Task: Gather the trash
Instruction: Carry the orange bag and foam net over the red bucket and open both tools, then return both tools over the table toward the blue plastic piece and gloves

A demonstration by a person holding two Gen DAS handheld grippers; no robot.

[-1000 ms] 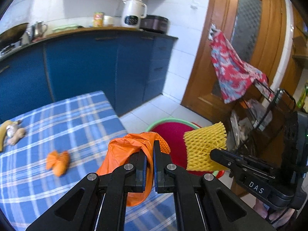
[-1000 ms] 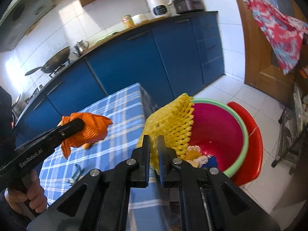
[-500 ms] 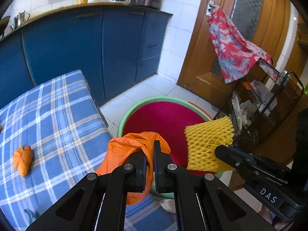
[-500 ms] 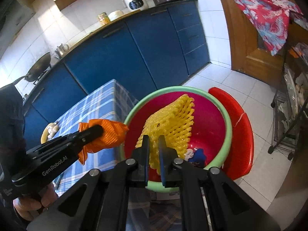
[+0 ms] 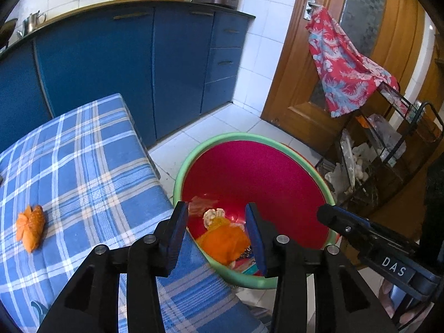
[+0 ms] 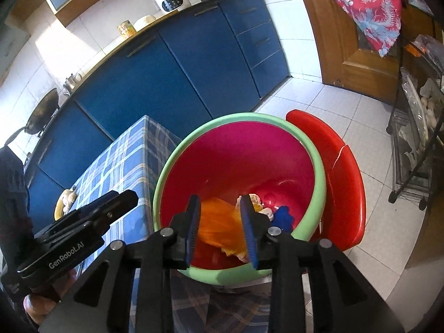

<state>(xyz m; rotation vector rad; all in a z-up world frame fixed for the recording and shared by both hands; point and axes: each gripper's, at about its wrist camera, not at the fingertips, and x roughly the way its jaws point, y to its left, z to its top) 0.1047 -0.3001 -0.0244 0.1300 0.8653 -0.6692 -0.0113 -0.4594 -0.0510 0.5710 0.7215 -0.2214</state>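
Orange peel scrap (image 5: 30,231): lies alone on the blue plaid surface (image 5: 83,166), far left in the left wrist view, well apart from the basin.

Left gripper (image 5: 215,231): held over the near rim of the basin; jaws spread, having just been opening, nothing pinched between them.

Basin (image 5: 249,138): red inside, green rim, standing on the tiled floor just beside the edge of the surface.

Orange plastic bag (image 5: 223,240): lies crumpled in the bottom of the basin, seen through the gap of the left jaws, free of both pads.

Other trash in the basin: pale scraps (image 6: 255,201) and a blue piece (image 6: 283,216) beside the bag. The yellow foam net cannot be made out.

Right gripper (image 6: 220,229): over the basin, jaws parted, having just been opening, empty.

Red stool (image 6: 344,177): touching the basin's far side in the right wrist view.

Wire rack (image 5: 388,149): far right, by the wooden door.
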